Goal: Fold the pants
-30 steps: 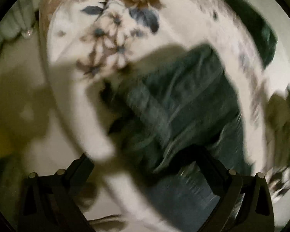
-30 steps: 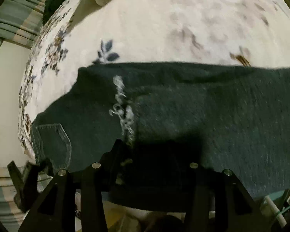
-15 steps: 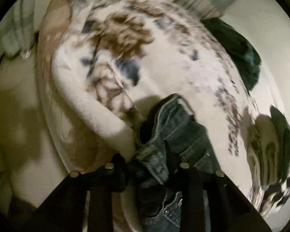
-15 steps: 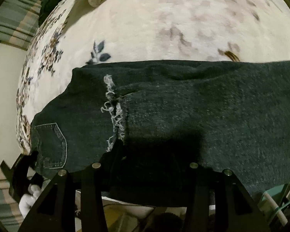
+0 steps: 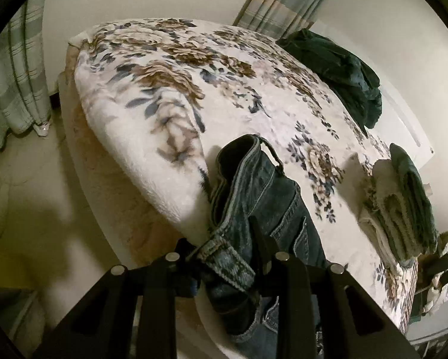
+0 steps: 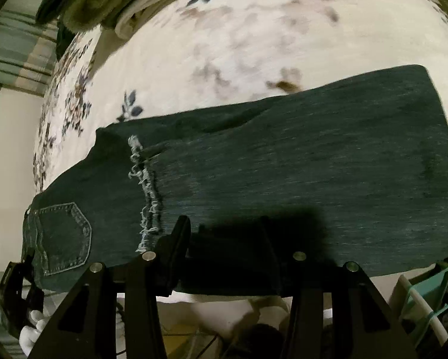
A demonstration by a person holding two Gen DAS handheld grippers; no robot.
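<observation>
Dark blue jeans (image 6: 283, 161) lie folded across the near edge of a bed with a floral blanket (image 6: 224, 45). A frayed hem and a back pocket (image 6: 65, 233) show at the left. My right gripper (image 6: 224, 233) is shut on the jeans' near edge. In the left wrist view my left gripper (image 5: 224, 248) is shut on the waistband end of the jeans (image 5: 253, 191), at the bed's corner. The left gripper also shows in the right wrist view (image 6: 17, 296), at the lower left.
A dark green garment (image 5: 337, 68) lies at the bed's far side. A stack of folded clothes (image 5: 403, 206) sits on the bed at the right. Striped curtains (image 5: 11, 74) hang left and behind. A teal rack (image 6: 427, 296) stands by the bed.
My left gripper has closed on the waistband and steadied at the bed's corner. The jeans have slid left and farther onto the bed in the right wrist view.
</observation>
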